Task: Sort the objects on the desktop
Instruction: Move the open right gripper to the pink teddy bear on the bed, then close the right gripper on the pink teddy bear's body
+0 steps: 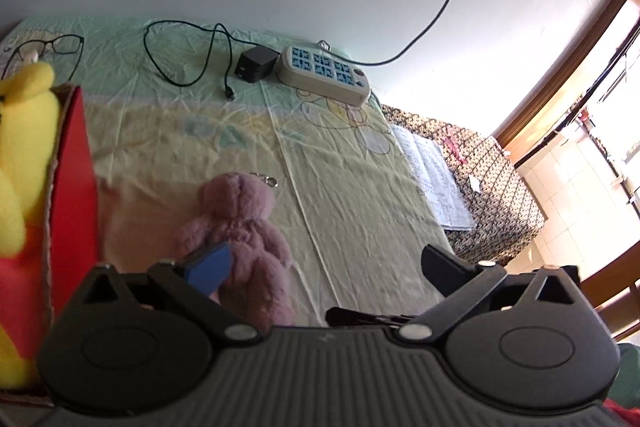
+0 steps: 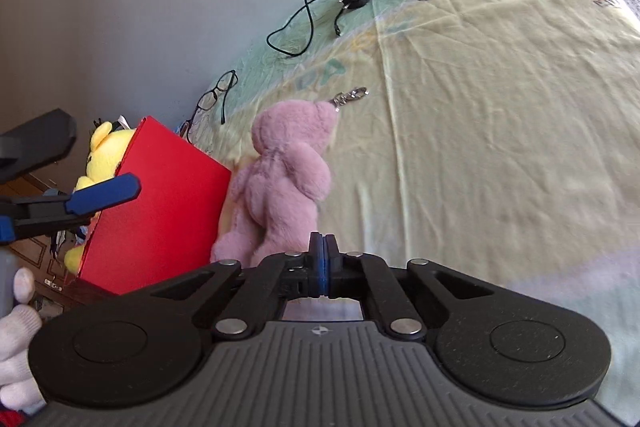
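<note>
A pink plush bear (image 1: 244, 223) (image 2: 284, 171) with a metal key clip (image 2: 352, 95) lies on the cartoon-print sheet, right beside a red cardboard box (image 1: 74, 195) (image 2: 160, 203). A yellow plush toy (image 1: 24, 155) (image 2: 106, 151) sits inside the box. My left gripper (image 1: 326, 267) is open wide, its blue-padded finger (image 1: 208, 267) over the bear's near side; nothing lies between its fingers. In the right wrist view that gripper (image 2: 76, 167) hovers over the box. My right gripper (image 2: 325, 247) is shut, pads together, just in front of the bear's leg, holding nothing I can see.
Black glasses (image 1: 52, 45) (image 2: 218, 93) lie by the wall. A black charger (image 1: 256, 63) with its cable and a beige power strip (image 1: 324, 75) sit at the back. An open notebook (image 1: 432, 179) rests on a patterned seat to the right. A white-gloved hand (image 2: 16, 327) shows at lower left.
</note>
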`<action>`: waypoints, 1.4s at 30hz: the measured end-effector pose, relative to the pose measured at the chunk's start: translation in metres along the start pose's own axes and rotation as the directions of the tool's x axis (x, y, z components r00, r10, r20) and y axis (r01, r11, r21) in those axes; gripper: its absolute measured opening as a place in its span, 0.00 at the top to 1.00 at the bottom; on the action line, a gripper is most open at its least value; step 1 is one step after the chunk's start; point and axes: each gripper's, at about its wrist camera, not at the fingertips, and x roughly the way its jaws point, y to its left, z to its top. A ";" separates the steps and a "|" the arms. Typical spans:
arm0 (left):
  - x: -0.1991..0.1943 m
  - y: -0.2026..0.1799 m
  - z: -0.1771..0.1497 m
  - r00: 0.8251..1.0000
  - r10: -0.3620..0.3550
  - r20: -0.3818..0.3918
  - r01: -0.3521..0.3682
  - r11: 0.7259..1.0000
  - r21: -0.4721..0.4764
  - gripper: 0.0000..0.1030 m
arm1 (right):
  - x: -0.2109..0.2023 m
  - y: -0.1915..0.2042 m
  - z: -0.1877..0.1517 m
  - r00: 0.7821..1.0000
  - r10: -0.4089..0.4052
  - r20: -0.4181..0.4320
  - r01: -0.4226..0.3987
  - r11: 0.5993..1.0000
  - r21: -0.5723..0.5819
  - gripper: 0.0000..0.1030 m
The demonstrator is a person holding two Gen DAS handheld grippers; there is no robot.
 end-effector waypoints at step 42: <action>0.089 0.026 -0.021 0.972 0.152 -0.178 -0.140 0.987 0.078 0.22 | 0.049 -0.012 0.052 0.979 0.204 -0.006 -0.202 0.972 0.117 0.67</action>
